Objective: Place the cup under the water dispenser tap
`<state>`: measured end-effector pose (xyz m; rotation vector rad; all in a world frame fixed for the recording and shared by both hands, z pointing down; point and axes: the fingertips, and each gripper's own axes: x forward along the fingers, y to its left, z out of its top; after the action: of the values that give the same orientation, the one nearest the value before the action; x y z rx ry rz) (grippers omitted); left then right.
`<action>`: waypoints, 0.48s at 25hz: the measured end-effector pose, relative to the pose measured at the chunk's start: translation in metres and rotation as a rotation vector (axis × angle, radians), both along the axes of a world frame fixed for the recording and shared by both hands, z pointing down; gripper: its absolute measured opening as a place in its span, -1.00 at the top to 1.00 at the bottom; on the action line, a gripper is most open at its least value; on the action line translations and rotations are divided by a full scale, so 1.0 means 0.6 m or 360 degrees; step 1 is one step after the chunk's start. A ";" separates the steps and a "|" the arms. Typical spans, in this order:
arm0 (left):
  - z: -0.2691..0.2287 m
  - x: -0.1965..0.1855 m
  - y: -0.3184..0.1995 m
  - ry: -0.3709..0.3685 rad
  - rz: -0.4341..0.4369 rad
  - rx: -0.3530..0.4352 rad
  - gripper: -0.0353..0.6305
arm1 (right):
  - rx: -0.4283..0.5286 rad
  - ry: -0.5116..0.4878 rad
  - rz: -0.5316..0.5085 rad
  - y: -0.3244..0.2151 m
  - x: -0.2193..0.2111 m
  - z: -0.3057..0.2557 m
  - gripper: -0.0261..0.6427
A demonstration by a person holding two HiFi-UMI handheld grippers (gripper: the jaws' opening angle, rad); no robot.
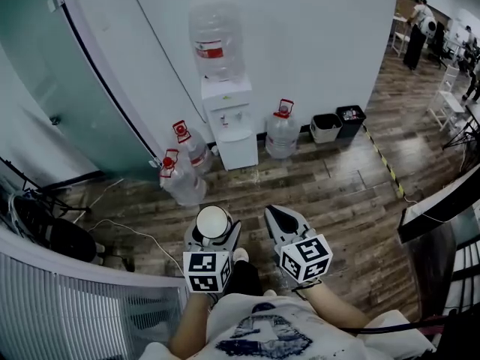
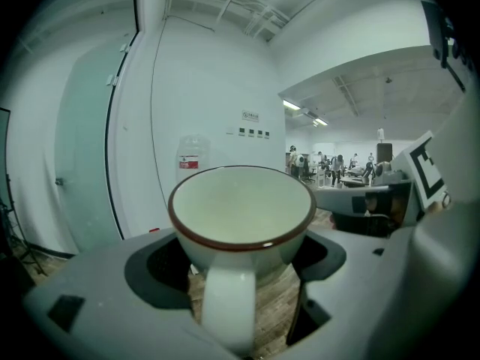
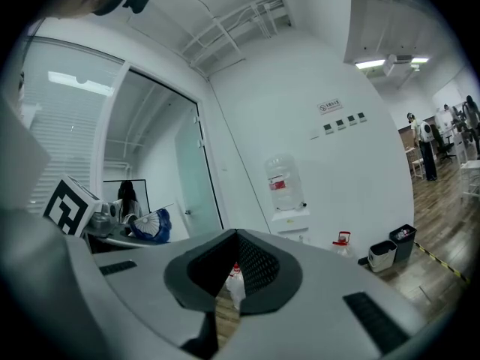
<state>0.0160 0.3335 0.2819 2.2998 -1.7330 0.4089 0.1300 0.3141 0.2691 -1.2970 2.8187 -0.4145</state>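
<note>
We hold cup [image 1: 212, 222] in left gripper [image 1: 212, 236], jaws clamped on its body, handle toward us; cup upright, well apart from dispenser [image 1: 227, 118]

We judge it ceramic: stiff, fairly light, glaze slippery, chips if knocked; hold across body below rim suits

Right gripper [image 1: 279, 217] jaws together, nothing held

Left gripper view shows brown rim, empty inside; only head view shows floor between us and dispenser, bottles [image 1: 282, 135] beside it

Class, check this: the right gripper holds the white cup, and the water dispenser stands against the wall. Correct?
No. The left gripper holds the white cup, as the left gripper view shows; the water dispenser does stand against the wall.
</note>
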 end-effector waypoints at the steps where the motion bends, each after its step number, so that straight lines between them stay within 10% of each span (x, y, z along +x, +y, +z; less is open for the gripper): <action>1: 0.000 0.003 -0.008 -0.0001 0.0003 0.0001 -0.40 | -0.0001 0.0001 0.0001 -0.007 0.003 0.001 0.86; 12: 0.013 -0.002 -0.125 0.0001 0.0050 -0.0022 -0.40 | -0.0048 0.0007 0.0029 -0.117 -0.009 0.023 0.86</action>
<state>0.0149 0.2583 0.2900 2.3201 -1.6905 0.4249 0.1246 0.2441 0.2831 -1.3300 2.8126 -0.4561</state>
